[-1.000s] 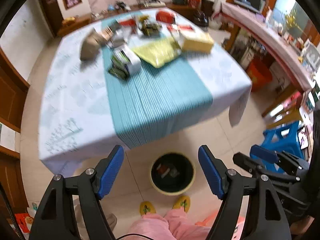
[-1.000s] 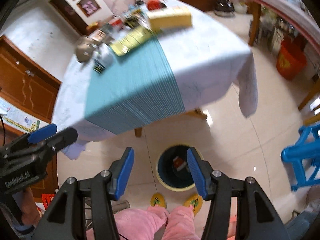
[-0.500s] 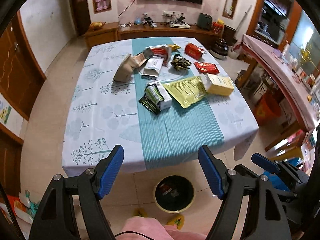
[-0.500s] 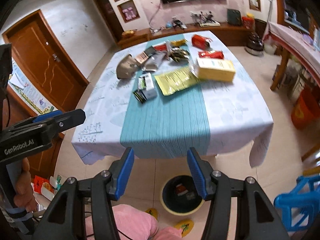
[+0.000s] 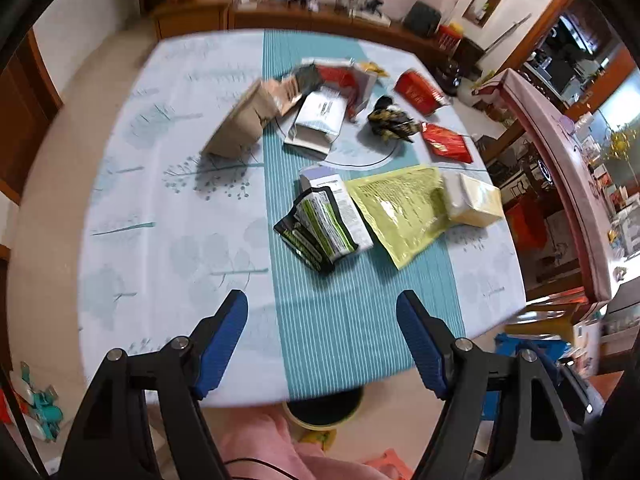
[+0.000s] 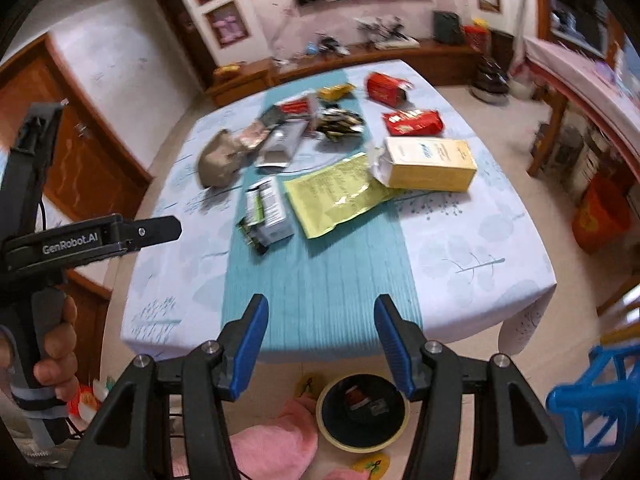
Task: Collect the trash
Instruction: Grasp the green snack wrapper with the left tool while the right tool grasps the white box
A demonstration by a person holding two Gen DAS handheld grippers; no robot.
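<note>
My left hand-held gripper has its blue fingers wide apart with nothing between them, and it hangs over the near edge of the counter. My right hand-held gripper is also apart and empty, though not as wide. The closest trash is the black and green wrapper, lying flat on the teal strip on top of a small white box. I think the wrapper is very light, thin and a bit slippery, so I would pinch its raised near edge. Just beside it lies the yellow bag, soft and floppy, best taken by a corner. The yellow box rests on that bag's far end; it looks stiff, so I would squeeze its narrow sides. The bin waits on the floor below the counter edge, with some bits already inside.
</note>
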